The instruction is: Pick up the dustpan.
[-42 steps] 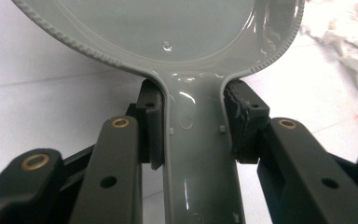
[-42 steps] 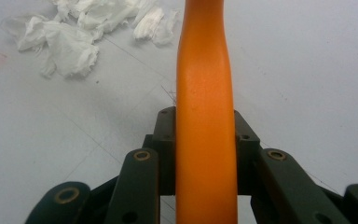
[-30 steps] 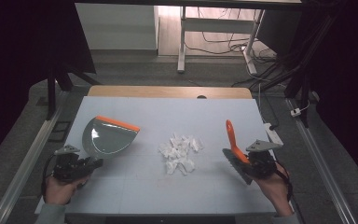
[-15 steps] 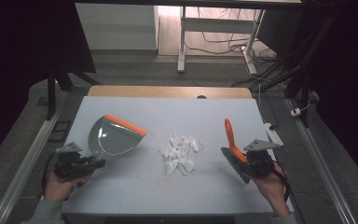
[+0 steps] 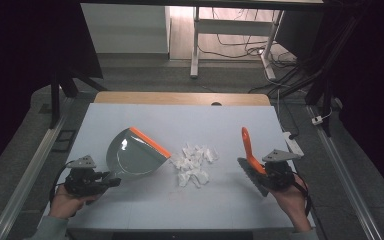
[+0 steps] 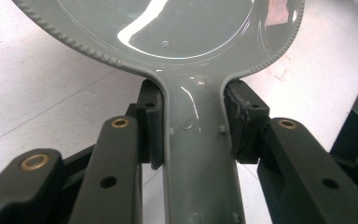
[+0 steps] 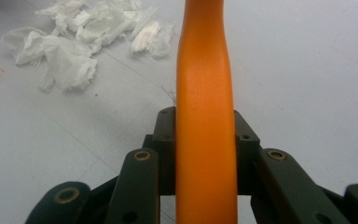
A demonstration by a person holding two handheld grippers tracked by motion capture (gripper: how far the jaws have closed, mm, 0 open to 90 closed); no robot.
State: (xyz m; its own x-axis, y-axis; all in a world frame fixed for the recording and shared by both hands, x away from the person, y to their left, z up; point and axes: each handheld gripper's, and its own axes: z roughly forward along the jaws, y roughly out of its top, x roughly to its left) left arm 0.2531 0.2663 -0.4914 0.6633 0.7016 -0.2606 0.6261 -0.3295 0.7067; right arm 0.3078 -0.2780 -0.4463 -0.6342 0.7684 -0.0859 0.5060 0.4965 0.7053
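A grey dustpan (image 5: 132, 156) with an orange lip lies on the white table, its mouth facing a pile of torn white paper scraps (image 5: 195, 164) in the middle. My left gripper (image 5: 107, 181) is shut on the dustpan's grey handle (image 6: 198, 158), both pads pressed against its sides. At the right, my right gripper (image 5: 260, 172) is shut on the orange handle (image 7: 205, 116) of a brush (image 5: 250, 155), whose dark bristle head points down toward the table. From the right gripper view the paper scraps (image 7: 84, 32) lie ahead and to the left of the handle.
The white table top (image 5: 180, 125) ends in a wooden strip (image 5: 180, 98) at the far side. Metal rails (image 5: 25, 170) run along both sides. A white power strip (image 5: 292, 142) lies at the right edge, and cables trail on the floor beyond.
The dustpan has moved right toward the paper scraps with my left gripper. The brush and right hand have stayed almost in place.
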